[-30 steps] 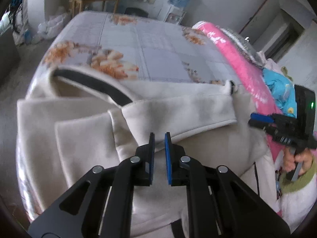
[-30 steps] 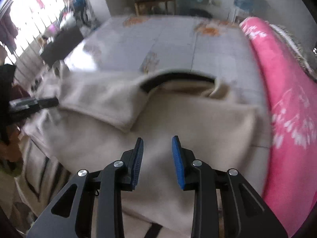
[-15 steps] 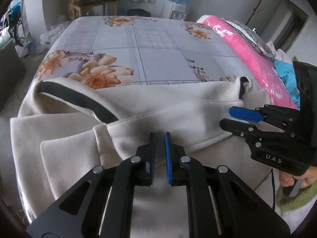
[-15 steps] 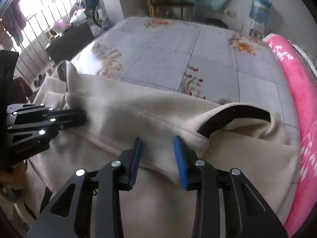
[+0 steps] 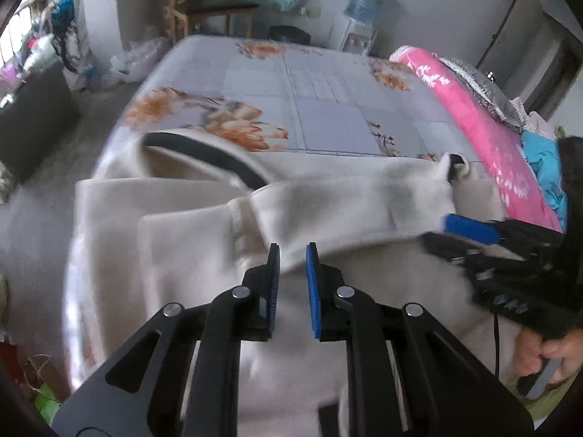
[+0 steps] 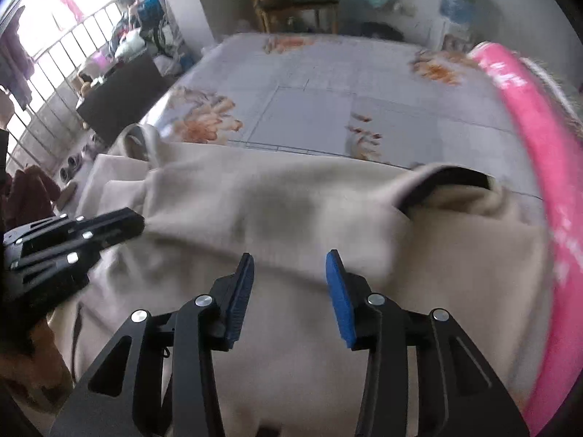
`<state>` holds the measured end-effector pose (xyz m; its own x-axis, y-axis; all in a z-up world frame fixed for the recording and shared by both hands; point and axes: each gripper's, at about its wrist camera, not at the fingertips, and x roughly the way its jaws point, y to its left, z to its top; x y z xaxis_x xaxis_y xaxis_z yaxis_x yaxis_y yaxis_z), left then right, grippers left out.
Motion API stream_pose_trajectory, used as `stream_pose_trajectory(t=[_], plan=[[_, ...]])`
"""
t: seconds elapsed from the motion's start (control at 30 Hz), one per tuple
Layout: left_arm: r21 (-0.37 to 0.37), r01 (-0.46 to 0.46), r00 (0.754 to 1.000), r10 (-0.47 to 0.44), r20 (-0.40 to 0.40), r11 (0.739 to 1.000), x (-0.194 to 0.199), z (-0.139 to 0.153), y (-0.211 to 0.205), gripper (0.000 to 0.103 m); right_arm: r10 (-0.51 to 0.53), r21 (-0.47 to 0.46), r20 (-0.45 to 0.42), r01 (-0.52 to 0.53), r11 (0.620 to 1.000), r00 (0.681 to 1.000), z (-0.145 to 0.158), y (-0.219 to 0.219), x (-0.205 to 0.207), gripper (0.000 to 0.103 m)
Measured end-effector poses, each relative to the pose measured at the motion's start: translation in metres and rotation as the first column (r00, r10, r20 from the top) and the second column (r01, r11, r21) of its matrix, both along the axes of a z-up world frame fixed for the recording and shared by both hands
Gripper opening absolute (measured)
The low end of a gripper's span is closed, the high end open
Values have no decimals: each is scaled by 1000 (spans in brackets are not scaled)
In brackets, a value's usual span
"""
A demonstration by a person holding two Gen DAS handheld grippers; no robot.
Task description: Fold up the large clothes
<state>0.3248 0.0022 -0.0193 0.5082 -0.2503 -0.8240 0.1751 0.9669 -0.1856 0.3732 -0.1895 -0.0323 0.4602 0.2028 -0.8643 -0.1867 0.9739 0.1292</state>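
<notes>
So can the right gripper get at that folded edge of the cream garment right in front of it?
Probably yes. The right gripper is open, and the folded edge of the cream garment lies just beyond its fingertips with nothing between. The left gripper sits off to the side.

Cream garment [image 5: 204, 240], thick fleece-like fabric, lies spread at the near end of the floral bed sheet [image 5: 328, 109]. One sleeve-like flap [image 5: 349, 211] is folded across its body. Black-lined collar opening [image 5: 204, 153] faces up. Fabric rumpled, not flat.
</notes>
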Motion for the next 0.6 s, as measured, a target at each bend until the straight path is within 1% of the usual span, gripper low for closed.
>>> stream_pose_trajectory(t=[0.03,0.07,0.1,0.13,0.17,0.2,0.23,0.27,0.3,0.37,0.4,0.47,0.53,0.6], plan=[[-1,-6,1000,6,12,1000,-15,7,7,18,-16,9,15,15,1000,1000,9,-4,-17,43],[-6,-11,1000,11,19,1000,-25,11,13,21,-31,24,24,31,999,999,16,-7,-34,46],[-16,-17,1000,18,25,1000,-43,17,22,22,-37,41,29,35,999,999,20,-9,-46,52],[-23,-24,999,25,27,999,-58,21,29,23,-40,70,38,38,997,998,25,-11,-67,56],[-31,-31,999,32,31,999,-82,24,39,24,-44,87,46,40,995,998,29,-15,-89,62],[-34,-34,999,35,35,999,-96,25,45,25,-45,93,56,40,995,997,31,-15,-105,68],[-32,-41,998,42,40,999,-115,26,52,25,-39,96,69,33,995,997,32,-16,-123,70],[-26,-50,997,51,49,998,-142,25,63,26,-32,98,82,24,995,996,30,-13,-149,75],[-18,-59,997,60,58,998,-164,23,71,27,-27,104,90,18,994,996,26,-12,-170,77],[-2,-75,995,75,67,997,-198,16,84,28,-16,105,87,7,994,996,19,-10,-201,77],[14,-89,994,88,69,996,-223,10,94,28,-11,102,85,2,995,996,10,-6,-223,77],[39,-122,991,120,63,992,-265,-2,109,28,0,67,84,-5,998,996,-2,1,-252,77],[52,-154,987,151,61,987,-297,-10,122,28,1,34,91,-4,999,996,-11,5,-274,77],[52,-193,980,190,66,980,-330,-20,134,28,-8,44,83,4,999,996,-20,6,-288,77]])
